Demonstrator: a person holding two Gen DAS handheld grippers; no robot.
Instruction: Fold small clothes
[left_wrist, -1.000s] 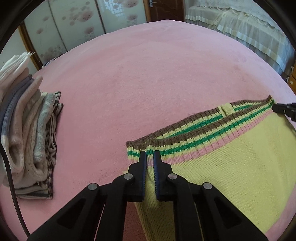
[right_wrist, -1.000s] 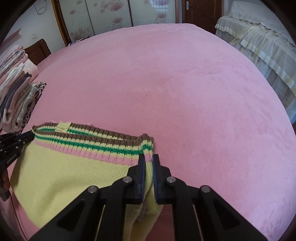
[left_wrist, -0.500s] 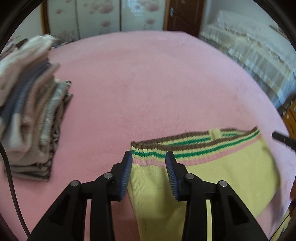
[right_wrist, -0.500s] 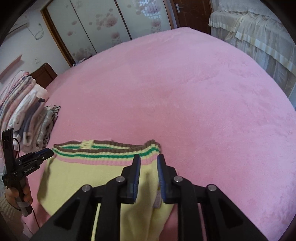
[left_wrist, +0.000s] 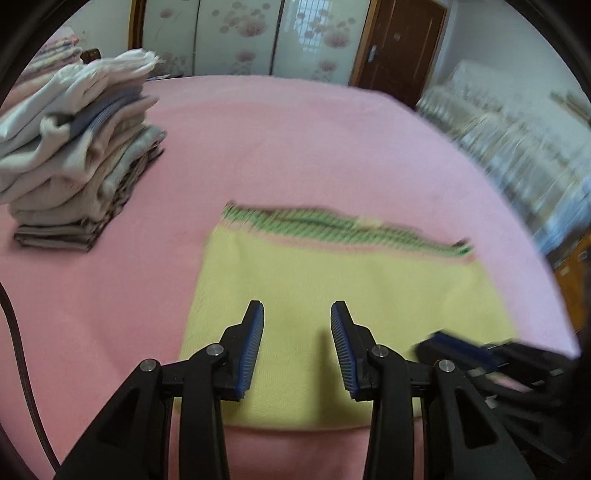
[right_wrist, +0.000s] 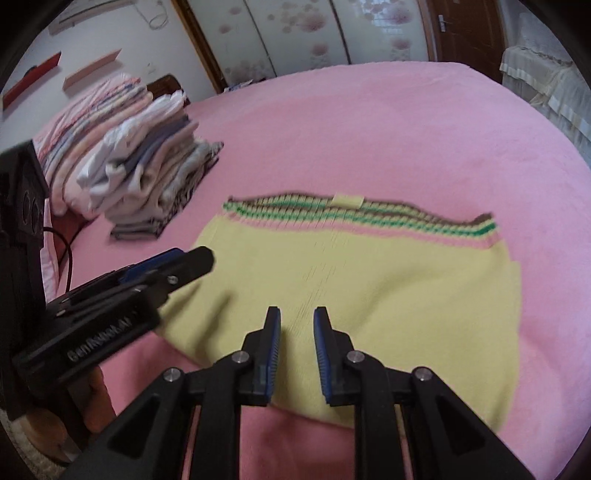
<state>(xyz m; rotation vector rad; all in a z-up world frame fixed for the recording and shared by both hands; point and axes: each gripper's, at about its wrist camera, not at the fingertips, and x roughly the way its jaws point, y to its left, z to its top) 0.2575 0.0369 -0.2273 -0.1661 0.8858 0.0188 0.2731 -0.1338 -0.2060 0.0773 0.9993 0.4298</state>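
Observation:
A small yellow knitted garment (left_wrist: 332, 295) (right_wrist: 369, 280) with a green, brown and pink striped hem lies folded flat on the pink bed cover (left_wrist: 295, 147) (right_wrist: 369, 129). My left gripper (left_wrist: 297, 314) hovers over the near part of the garment, open, with nothing between its fingers. My right gripper (right_wrist: 297, 319) also hangs over the near part, its jaws a little apart and empty. Each gripper shows in the other's view: the right one (left_wrist: 461, 350) at the lower right, the left one (right_wrist: 173, 266) at the left. Both views are motion-blurred.
A tall stack of folded clothes (left_wrist: 77, 155) (right_wrist: 155, 170) stands at the left on the bed cover. Behind it lies a pile of striped bedding (right_wrist: 92, 118). Floral wardrobe doors and a brown door line the far wall. Another bed (left_wrist: 517, 140) stands at the right.
Both grippers let go of the striped hem, opened and drew back toward the near edge. The garment now lies flat, and more of the room shows in both views.

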